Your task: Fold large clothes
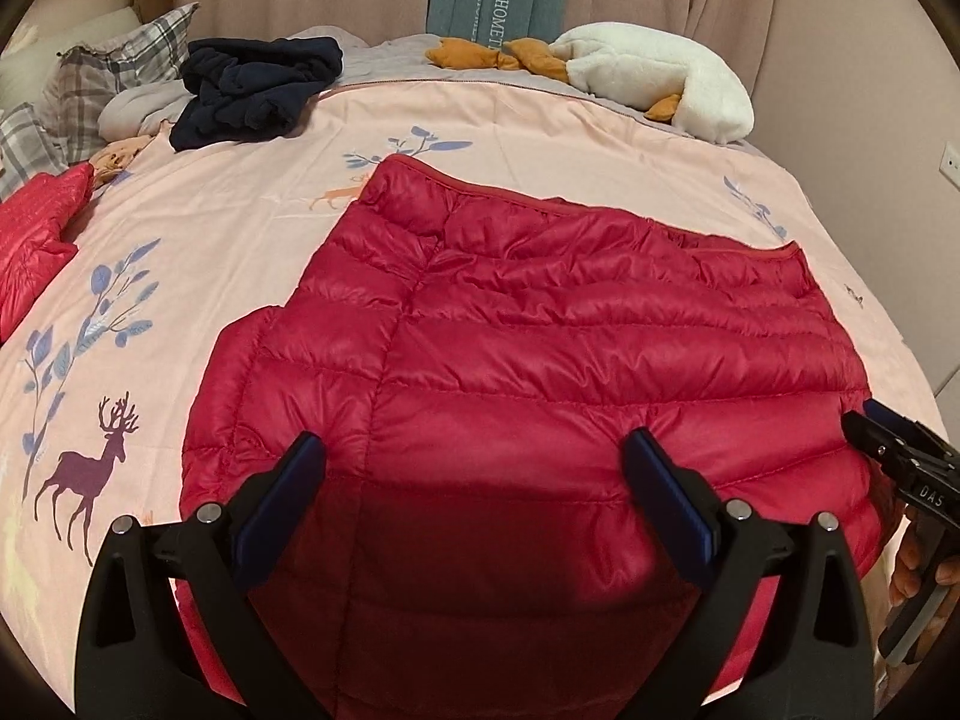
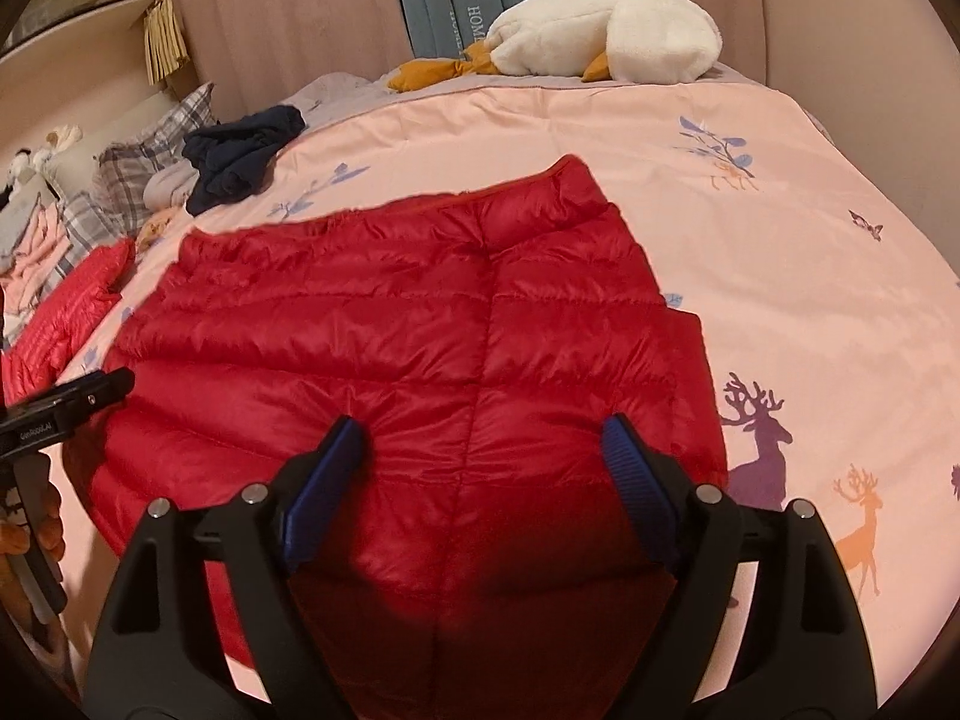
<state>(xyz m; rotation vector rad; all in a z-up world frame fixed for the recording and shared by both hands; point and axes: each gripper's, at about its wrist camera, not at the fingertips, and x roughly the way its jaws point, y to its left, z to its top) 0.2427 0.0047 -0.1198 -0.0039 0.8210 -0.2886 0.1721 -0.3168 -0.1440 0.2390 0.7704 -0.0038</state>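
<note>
Two grippers, left gripper (image 1: 474,450) and right gripper (image 2: 480,438) | fingers spread, seemingly above red puffer jacket (image 1: 540,330) | pink bedspread (image 1: 210,228) beneath

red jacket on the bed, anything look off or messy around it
The red puffer jacket lies flat and tidy on the pink duvet. What stands out is the dark navy garment, crumpled in a heap near the plaid pillows, unfolded. Nothing looks torn or spilled.

Pink deer-print bed (image 1: 240,228), red puffer jacket (image 1: 540,360), navy garment (image 1: 258,90), plush goose (image 1: 654,72)
</note>
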